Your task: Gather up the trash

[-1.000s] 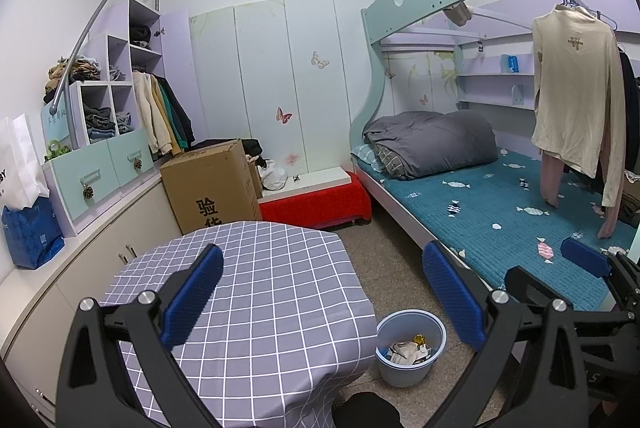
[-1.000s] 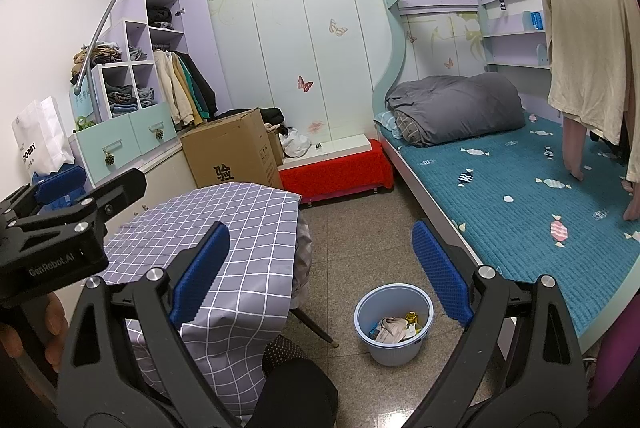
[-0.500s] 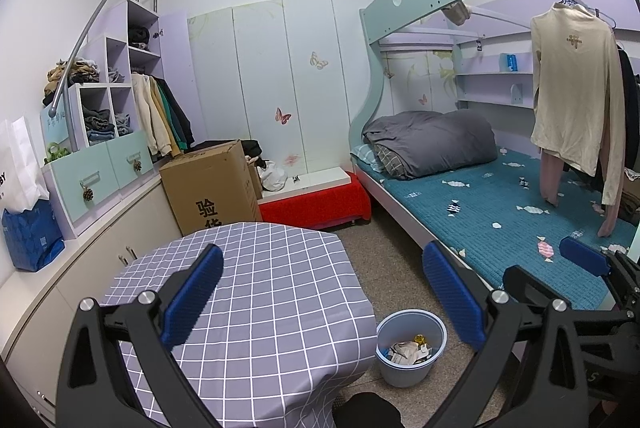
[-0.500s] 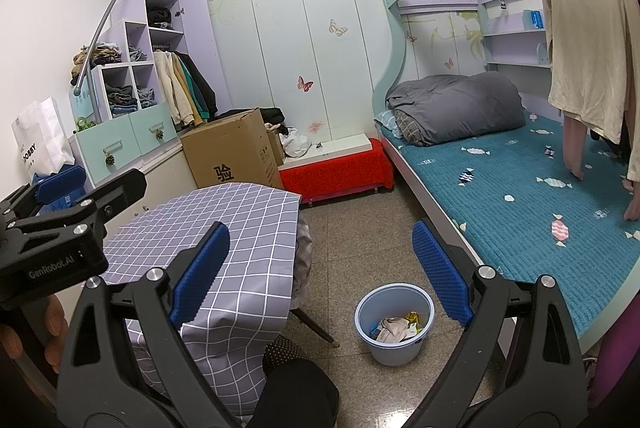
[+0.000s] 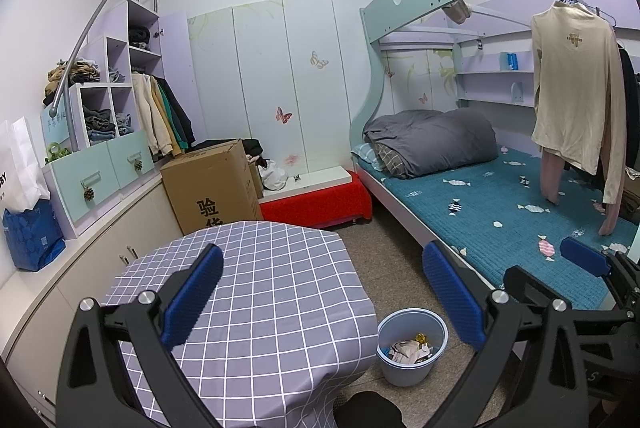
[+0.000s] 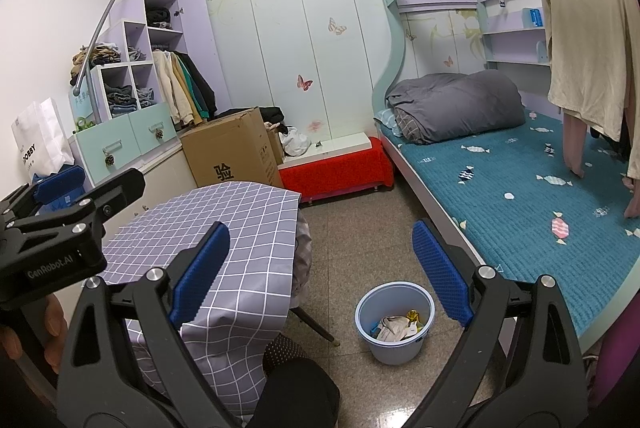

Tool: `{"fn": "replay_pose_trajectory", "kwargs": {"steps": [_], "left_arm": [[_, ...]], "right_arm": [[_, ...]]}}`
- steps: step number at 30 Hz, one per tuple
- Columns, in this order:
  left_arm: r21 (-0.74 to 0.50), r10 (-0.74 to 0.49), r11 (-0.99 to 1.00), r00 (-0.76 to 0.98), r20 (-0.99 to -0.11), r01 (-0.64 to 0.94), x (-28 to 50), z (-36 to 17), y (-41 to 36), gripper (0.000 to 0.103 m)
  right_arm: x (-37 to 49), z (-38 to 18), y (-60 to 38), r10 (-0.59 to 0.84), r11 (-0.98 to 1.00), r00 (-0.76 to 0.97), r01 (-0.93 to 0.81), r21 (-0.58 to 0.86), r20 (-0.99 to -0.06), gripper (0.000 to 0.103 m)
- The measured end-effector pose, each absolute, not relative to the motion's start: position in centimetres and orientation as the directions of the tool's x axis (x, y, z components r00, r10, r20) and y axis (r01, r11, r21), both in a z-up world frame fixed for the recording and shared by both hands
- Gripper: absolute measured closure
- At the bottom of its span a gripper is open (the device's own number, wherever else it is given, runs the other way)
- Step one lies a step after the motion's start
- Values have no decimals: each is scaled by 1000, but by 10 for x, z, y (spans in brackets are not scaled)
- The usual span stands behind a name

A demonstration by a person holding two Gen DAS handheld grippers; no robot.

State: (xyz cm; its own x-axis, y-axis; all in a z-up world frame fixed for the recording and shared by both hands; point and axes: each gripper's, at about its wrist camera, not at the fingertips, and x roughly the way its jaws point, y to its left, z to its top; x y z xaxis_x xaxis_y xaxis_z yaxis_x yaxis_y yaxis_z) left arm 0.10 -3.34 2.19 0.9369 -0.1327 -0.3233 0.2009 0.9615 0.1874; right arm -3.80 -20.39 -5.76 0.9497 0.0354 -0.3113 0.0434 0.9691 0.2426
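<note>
A pale blue trash bin (image 5: 412,348) (image 6: 394,322) stands on the floor between the table and the bed, holding crumpled paper and wrappers (image 5: 409,346) (image 6: 396,326). My left gripper (image 5: 320,292) hangs open above the table's right edge, nothing between its blue pads. My right gripper (image 6: 320,262) is open too, above the floor beside the bin. The left gripper (image 6: 60,203) also shows at the left of the right wrist view, with a hand (image 6: 24,340) under it. The right gripper's blue pad (image 5: 582,260) shows at the right of the left wrist view.
A table with a grey checked cloth (image 5: 256,292) (image 6: 224,228) fills the lower left. Behind it stand a cardboard box (image 5: 212,187), a red-covered bench (image 5: 316,203) and cabinets (image 5: 96,167). A bunk bed with a teal cover (image 5: 500,211) runs along the right; clothes (image 5: 576,87) hang over it.
</note>
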Motion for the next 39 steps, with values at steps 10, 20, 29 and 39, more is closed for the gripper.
{"fn": "replay_pose_trajectory", "kwargs": {"steps": [10, 20, 29, 39], "left_arm": [[187, -130, 962, 938, -322, 198, 1, 21, -32, 5], [193, -119, 963, 939, -321, 188, 4, 15, -23, 5], [179, -114, 966, 931, -345, 185, 17, 7, -6, 5], [150, -40, 982, 899, -435, 116, 61, -21, 36, 5]], "right_arm": [[-38, -57, -206, 36, 969, 949, 44, 244, -312, 12], [-37, -57, -209, 38, 968, 949, 43, 249, -313, 12], [-28, -62, -191, 50, 966, 940, 39, 254, -337, 12], [20, -79, -144, 98, 971, 900, 7, 238, -426, 12]]}}
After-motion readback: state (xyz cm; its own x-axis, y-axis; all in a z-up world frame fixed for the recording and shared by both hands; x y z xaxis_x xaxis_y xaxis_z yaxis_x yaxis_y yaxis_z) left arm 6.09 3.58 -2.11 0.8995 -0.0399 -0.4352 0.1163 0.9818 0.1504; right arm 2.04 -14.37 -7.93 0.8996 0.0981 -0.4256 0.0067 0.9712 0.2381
